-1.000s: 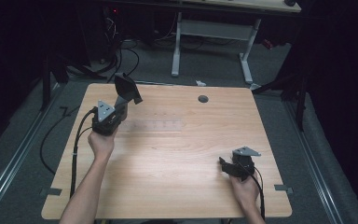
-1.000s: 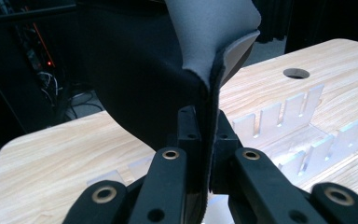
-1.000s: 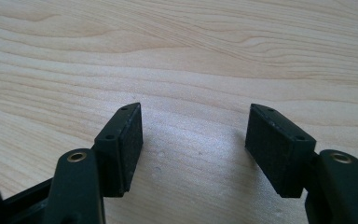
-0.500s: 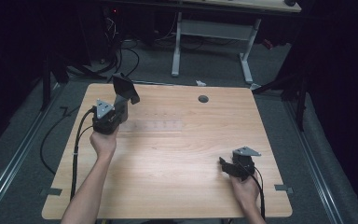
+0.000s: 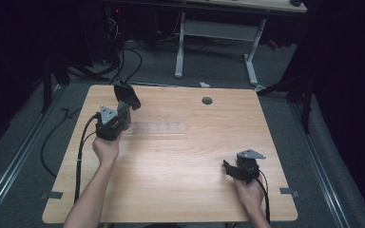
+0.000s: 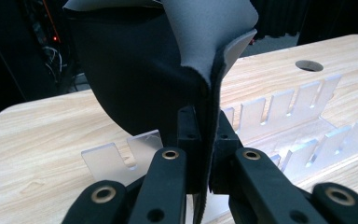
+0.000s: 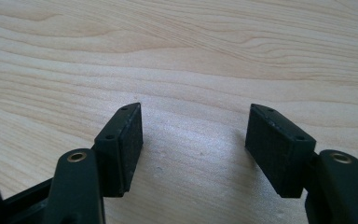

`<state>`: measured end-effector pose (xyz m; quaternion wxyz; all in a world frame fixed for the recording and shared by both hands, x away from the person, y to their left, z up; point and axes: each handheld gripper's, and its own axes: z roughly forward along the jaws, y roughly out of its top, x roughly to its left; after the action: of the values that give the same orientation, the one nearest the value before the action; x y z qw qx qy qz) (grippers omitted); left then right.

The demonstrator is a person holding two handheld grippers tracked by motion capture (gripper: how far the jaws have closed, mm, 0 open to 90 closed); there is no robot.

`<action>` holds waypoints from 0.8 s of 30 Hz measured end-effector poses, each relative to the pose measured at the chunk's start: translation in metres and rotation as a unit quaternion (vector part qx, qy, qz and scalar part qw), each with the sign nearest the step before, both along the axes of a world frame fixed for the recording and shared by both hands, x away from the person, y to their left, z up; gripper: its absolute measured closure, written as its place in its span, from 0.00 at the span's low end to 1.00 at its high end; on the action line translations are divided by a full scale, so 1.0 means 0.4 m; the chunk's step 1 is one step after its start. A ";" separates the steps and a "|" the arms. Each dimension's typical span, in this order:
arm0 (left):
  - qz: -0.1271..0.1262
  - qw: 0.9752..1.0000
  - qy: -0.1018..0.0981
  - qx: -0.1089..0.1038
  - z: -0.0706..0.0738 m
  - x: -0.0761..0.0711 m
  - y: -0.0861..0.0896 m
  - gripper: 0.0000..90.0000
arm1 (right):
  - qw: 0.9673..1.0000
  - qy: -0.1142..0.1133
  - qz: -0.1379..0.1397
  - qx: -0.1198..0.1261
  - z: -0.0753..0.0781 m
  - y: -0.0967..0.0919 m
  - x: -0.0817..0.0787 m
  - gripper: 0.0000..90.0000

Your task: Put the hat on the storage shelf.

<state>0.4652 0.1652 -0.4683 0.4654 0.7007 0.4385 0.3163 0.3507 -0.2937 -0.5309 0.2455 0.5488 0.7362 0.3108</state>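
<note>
Left claw [image 5: 123,113]: held in the person's left hand [image 5: 105,148] above the far left part of the wooden surface [image 5: 180,161]. Jaws clamped on the lower edge of a folded piece of dark, grey-lined foam sheet [image 6: 168,60], which rises upright above the jaws; seen from above as a dark flap [image 5: 126,96] just beyond the claw.

Clear slotted rack [image 6: 279,116]: transparent plastic, lying on the surface just beyond and to the right of the left claw; faint in the high view [image 5: 159,127].

Right claw [image 7: 193,144]: held in the person's right hand [image 5: 249,194] at the near right part of the surface [image 7: 177,56], well apart from the left claw. Jaws spread wide, nothing between them, bare wood beneath.

Round hole [image 5: 207,100]: in the surface, far side, beyond the rack.
</note>
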 end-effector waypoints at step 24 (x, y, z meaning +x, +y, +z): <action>-0.008 1.000 0.024 0.011 -0.027 -0.018 0.014 0.79 | 1.000 0.000 0.000 0.000 0.000 0.000 0.000 0.41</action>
<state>0.4580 0.1709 -0.4793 0.4493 0.7166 0.4408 0.3006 0.3508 -0.2938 -0.5309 0.2453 0.5487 0.7362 0.3110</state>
